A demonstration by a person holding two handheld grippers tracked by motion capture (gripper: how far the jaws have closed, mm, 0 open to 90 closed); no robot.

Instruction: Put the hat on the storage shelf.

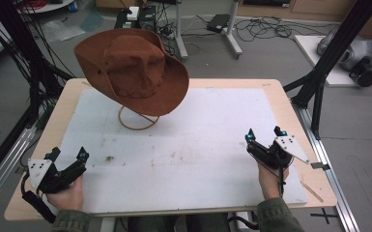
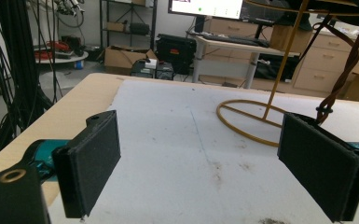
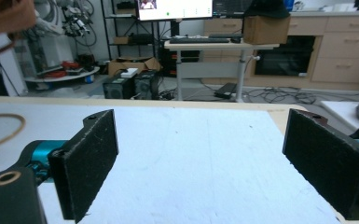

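A brown wide-brimmed hat (image 1: 133, 71) perches tilted on a thin gold wire stand (image 1: 137, 118) at the table's far left; the stand's ring base (image 2: 249, 119) and a dangling hat cord (image 2: 342, 79) appear in the left gripper view. My left gripper (image 1: 67, 153) rests near the front left corner, held by a hand, jaws wide apart with nothing between them. My right gripper (image 1: 264, 133) sits at the front right, also open and empty. Both point away from the person, well short of the hat.
A white mat (image 1: 198, 140) covers most of the wooden table (image 1: 275, 84). A small dark speck (image 1: 109, 158) lies on the mat near the left gripper. Black frame posts (image 1: 328, 58) stand at the right, cables (image 1: 24, 53) at the left.
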